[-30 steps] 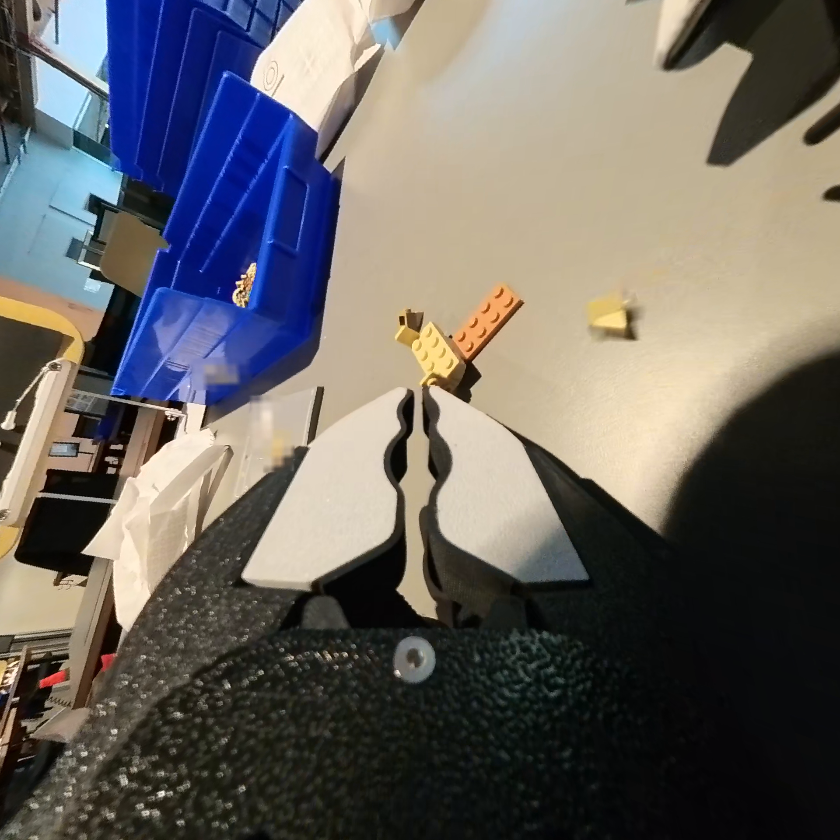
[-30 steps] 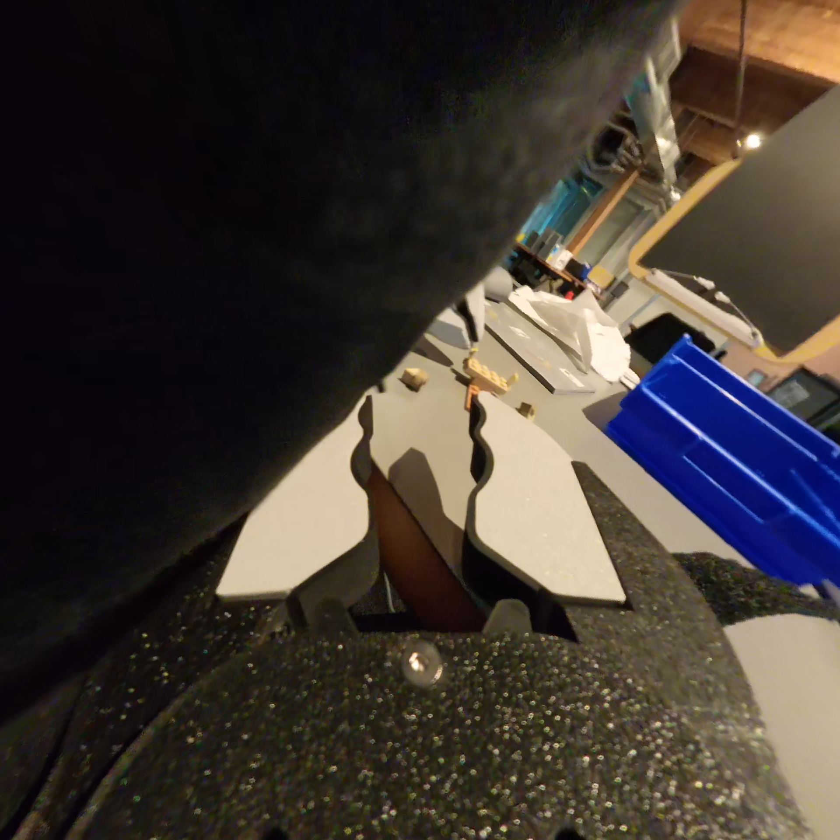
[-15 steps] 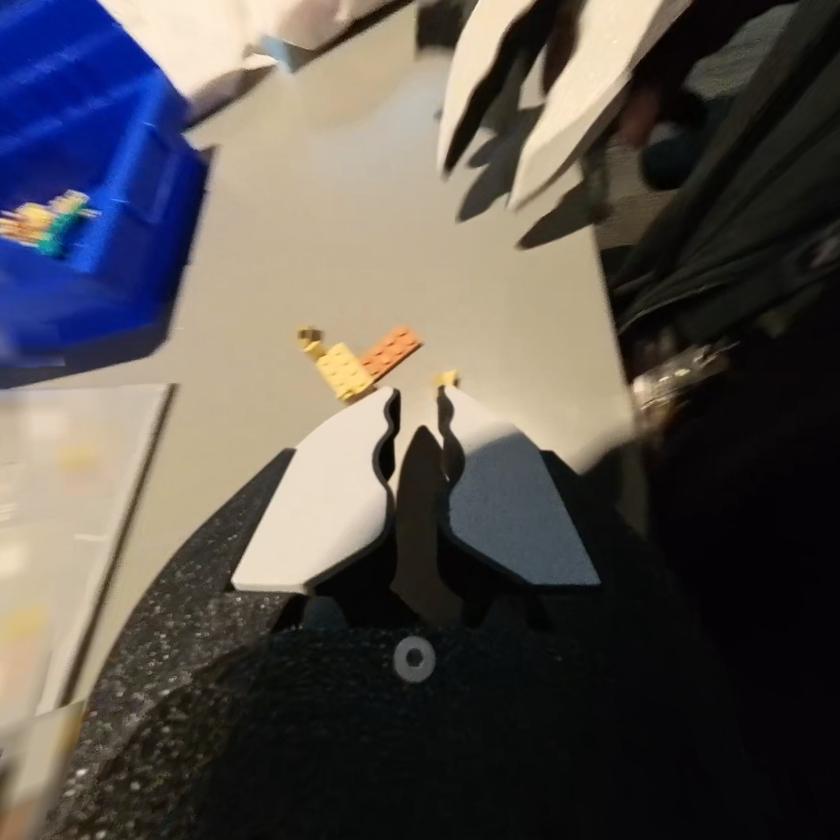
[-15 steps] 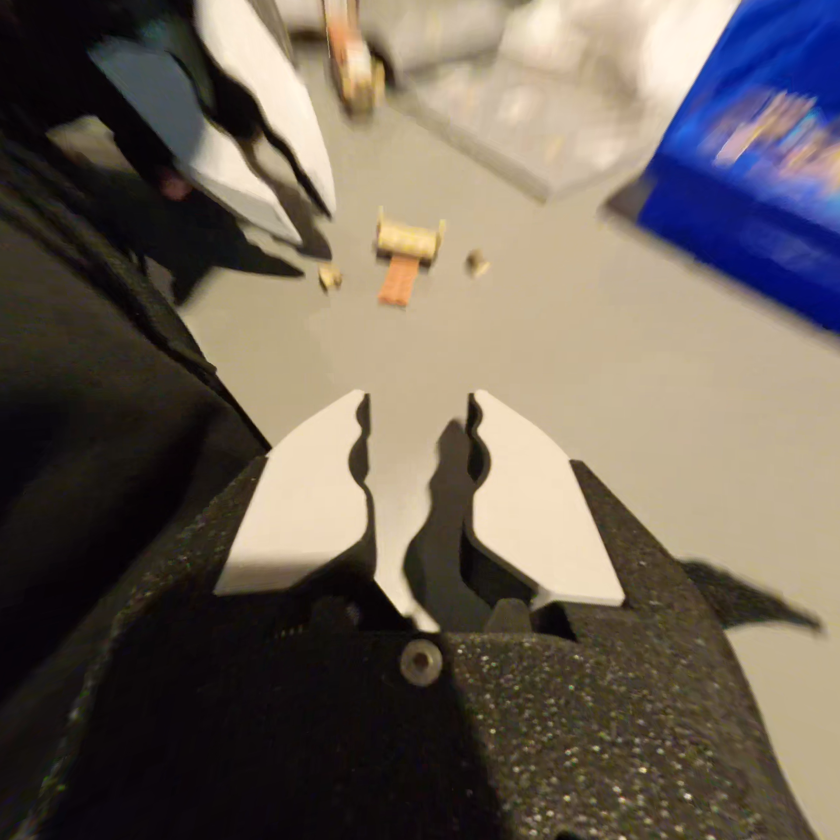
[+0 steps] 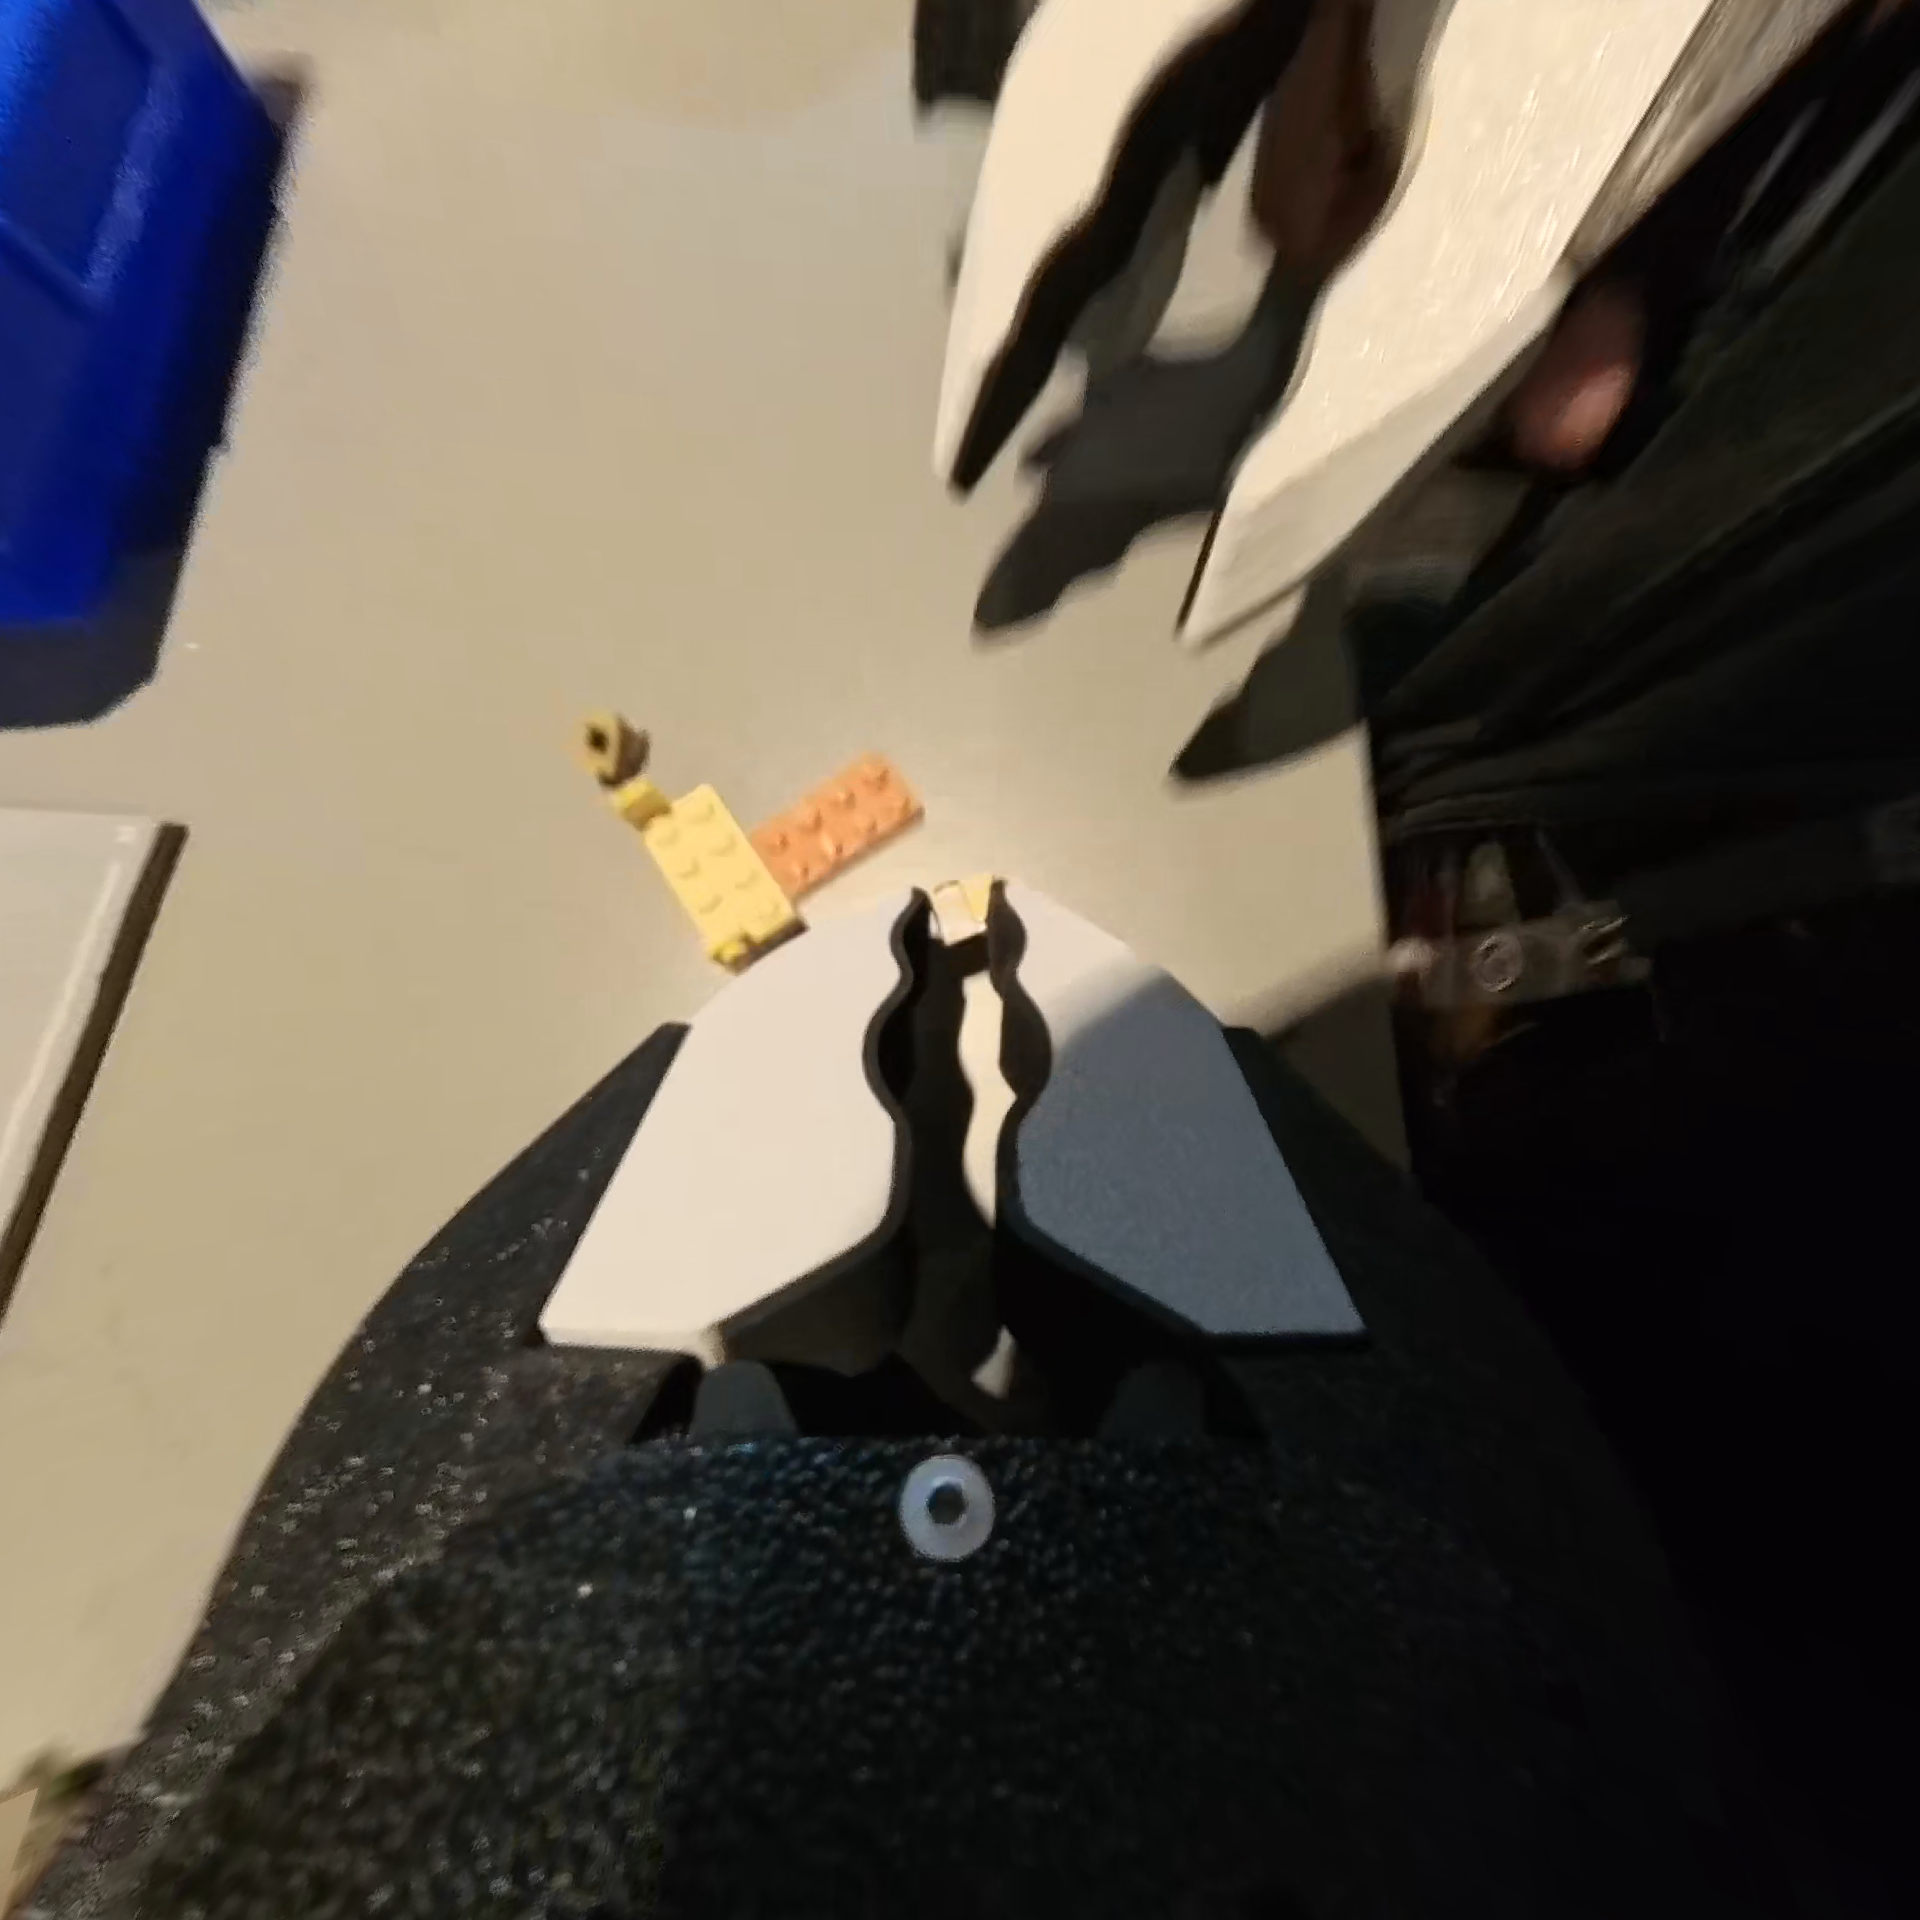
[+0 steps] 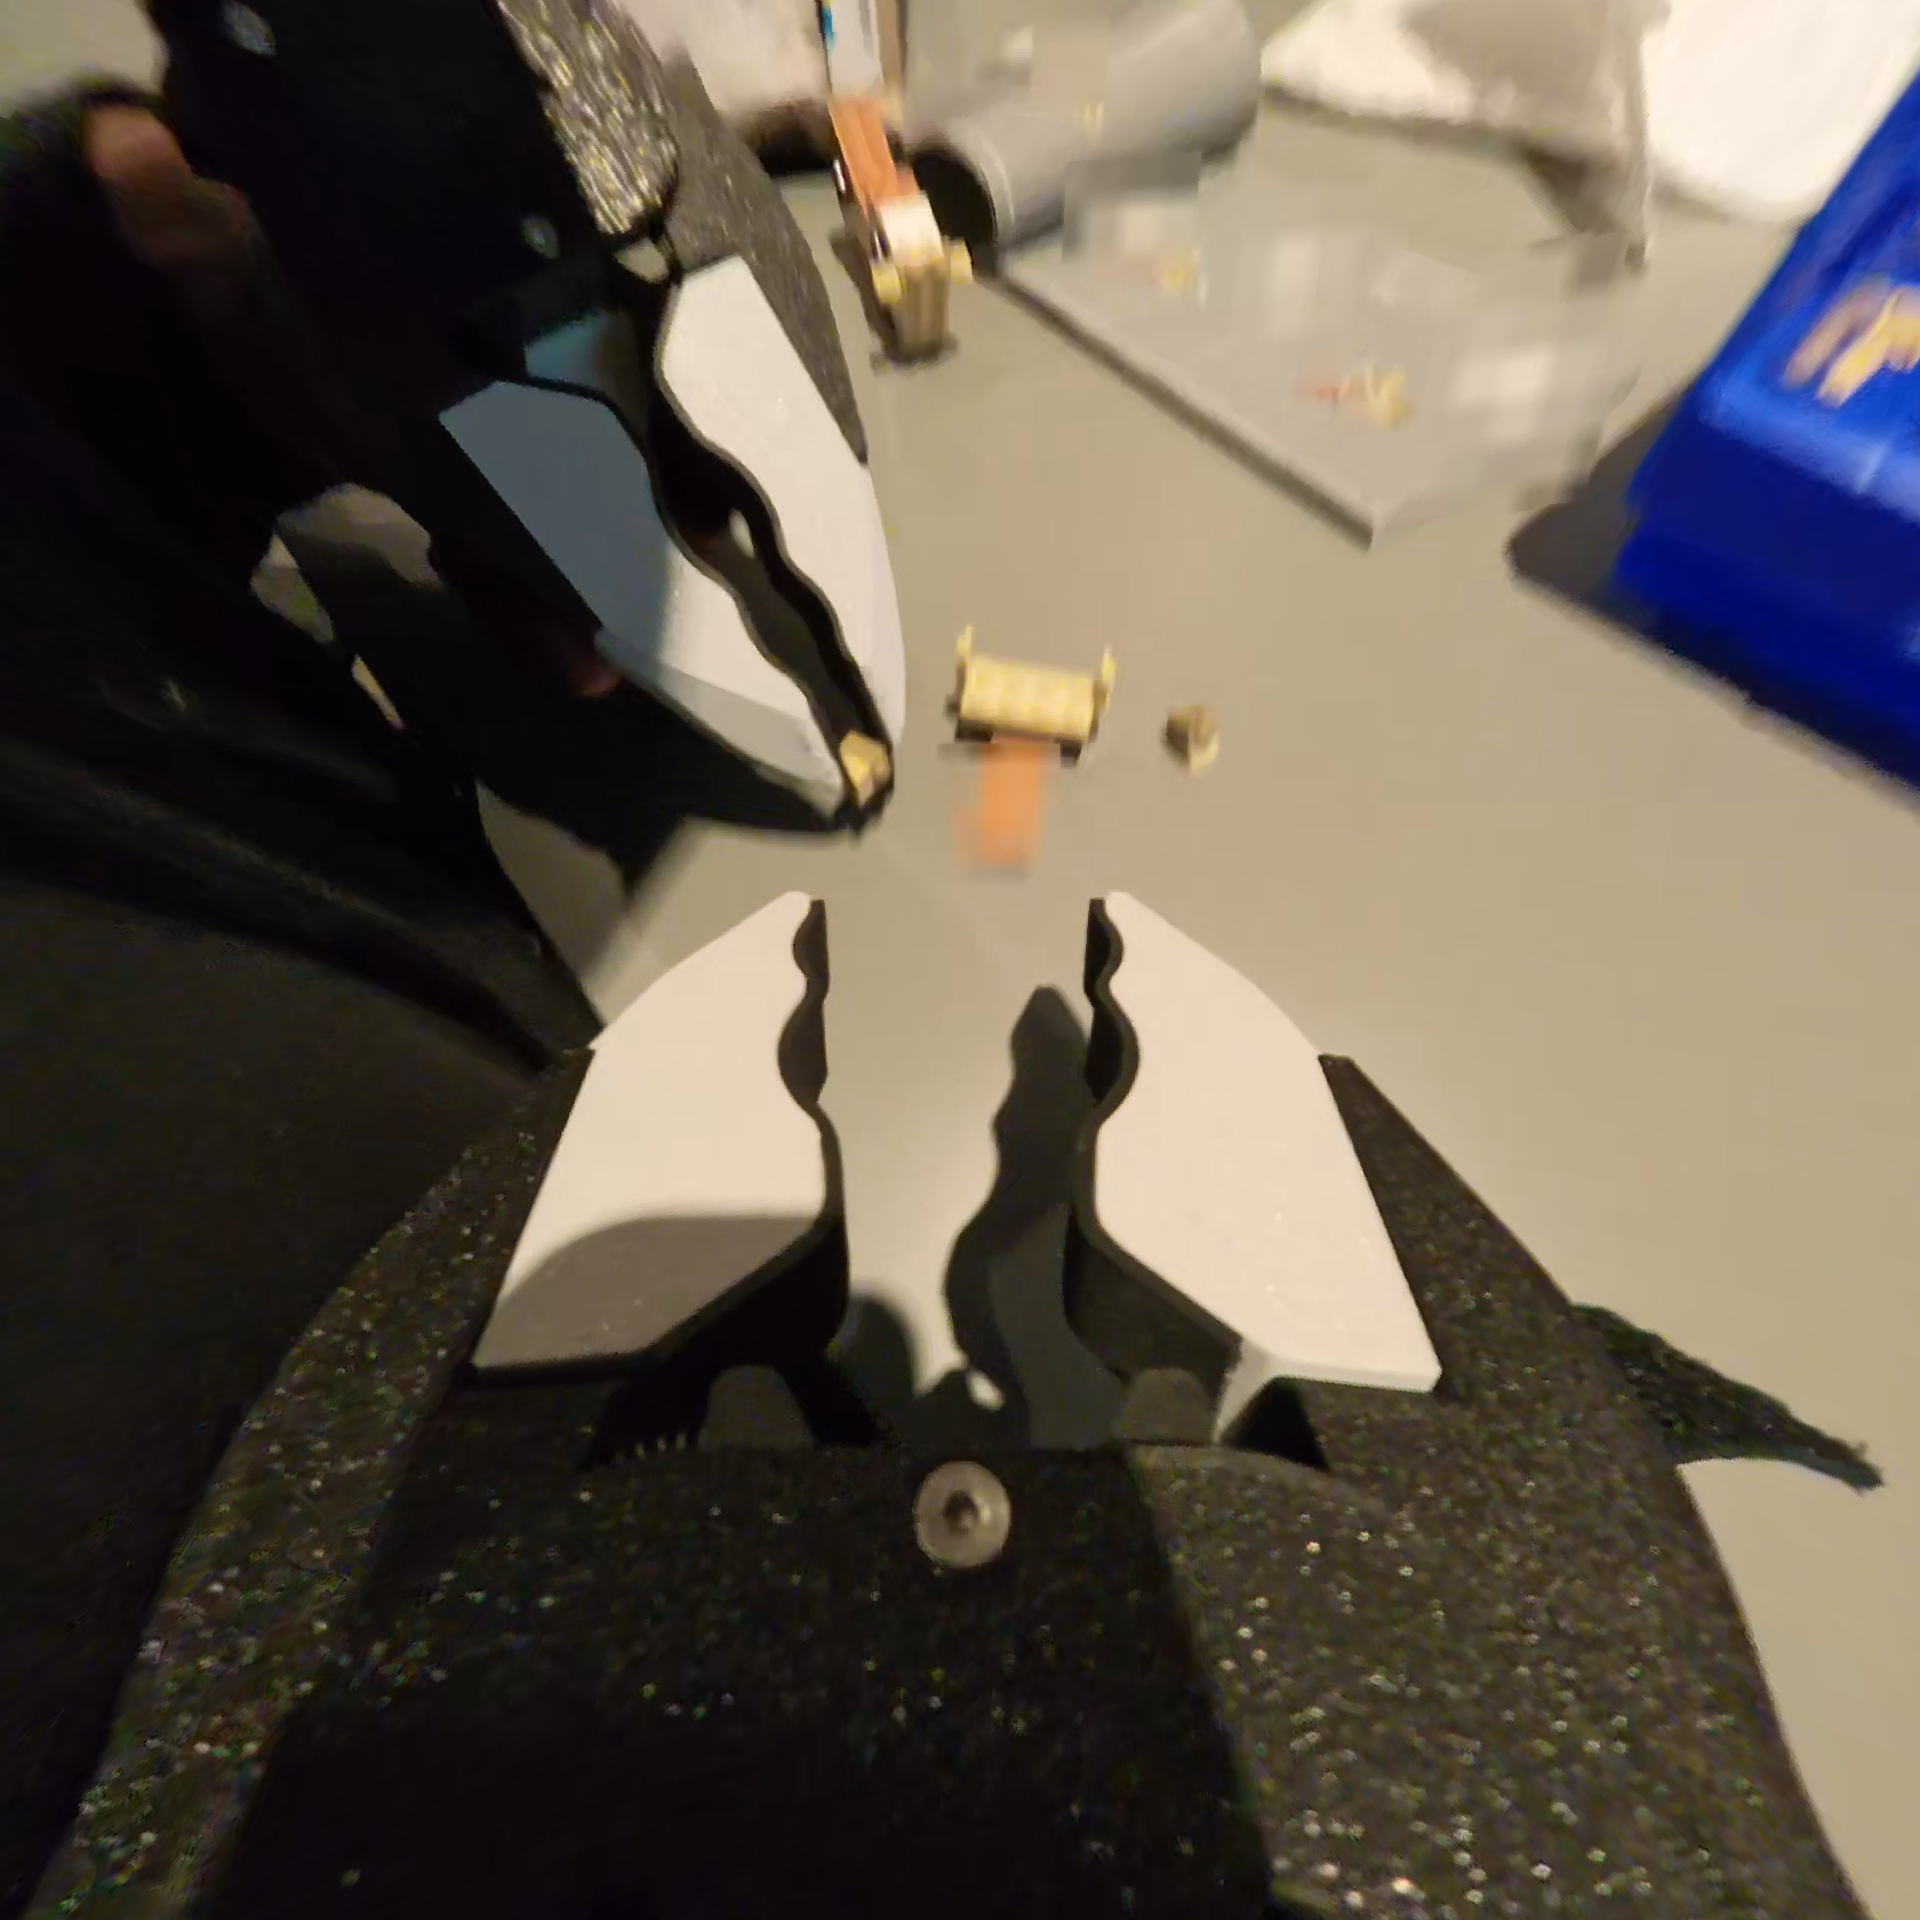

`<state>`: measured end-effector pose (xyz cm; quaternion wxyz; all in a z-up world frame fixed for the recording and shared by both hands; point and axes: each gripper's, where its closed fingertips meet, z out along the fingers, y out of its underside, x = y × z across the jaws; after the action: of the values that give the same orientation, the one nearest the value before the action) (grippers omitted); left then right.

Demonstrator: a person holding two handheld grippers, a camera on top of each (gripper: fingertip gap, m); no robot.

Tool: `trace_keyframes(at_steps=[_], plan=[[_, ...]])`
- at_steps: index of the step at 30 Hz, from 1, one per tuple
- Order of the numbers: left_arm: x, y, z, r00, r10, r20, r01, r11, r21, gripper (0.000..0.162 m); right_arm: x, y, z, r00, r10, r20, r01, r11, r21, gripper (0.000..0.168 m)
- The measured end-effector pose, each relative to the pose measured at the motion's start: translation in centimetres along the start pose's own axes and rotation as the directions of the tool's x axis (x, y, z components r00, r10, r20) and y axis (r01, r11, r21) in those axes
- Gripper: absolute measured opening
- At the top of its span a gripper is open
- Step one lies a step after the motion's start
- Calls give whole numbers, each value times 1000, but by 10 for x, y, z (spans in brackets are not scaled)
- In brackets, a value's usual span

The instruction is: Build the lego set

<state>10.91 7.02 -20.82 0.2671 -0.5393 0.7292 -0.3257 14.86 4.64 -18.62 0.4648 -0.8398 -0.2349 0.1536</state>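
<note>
Grey table; left gripper pinching tan piece.

Left tool: fingers nearly together, only a narrow gap along the wavy inner edges. A small tan piece sits pinched right at the tips. Seen from the right wrist view, this tool reaches in from the left, angled downward, tips low over the bench, the tan piece at its very end. A dark-sleeved hand grips it from behind, blurred.

Right tool: fingers spread well apart, nothing between them, tips raised off the bench. From the left wrist view it hangs at far right, pointing down and leftward, blurred.
</note>
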Motion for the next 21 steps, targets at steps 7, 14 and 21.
trace_keyframes(at_steps=[7, 14, 21], plan=[[-16, -52, -35, 886, -378, -267, 458, 797, 394, 10, 7, -47, 21, 958, -284, 30, 274, 944, 182, 44], [-41, -64, -61, 586, -560, -585, 809, 373, 454, 10, -5, -83, 41, 881, -473, -34, 454, 821, 347, 32], [-48, -63, -63, 503, -589, -633, 857, 245, 453, 10, -4, -100, 49, 899, -429, -84, 422, 800, 426, 18]])
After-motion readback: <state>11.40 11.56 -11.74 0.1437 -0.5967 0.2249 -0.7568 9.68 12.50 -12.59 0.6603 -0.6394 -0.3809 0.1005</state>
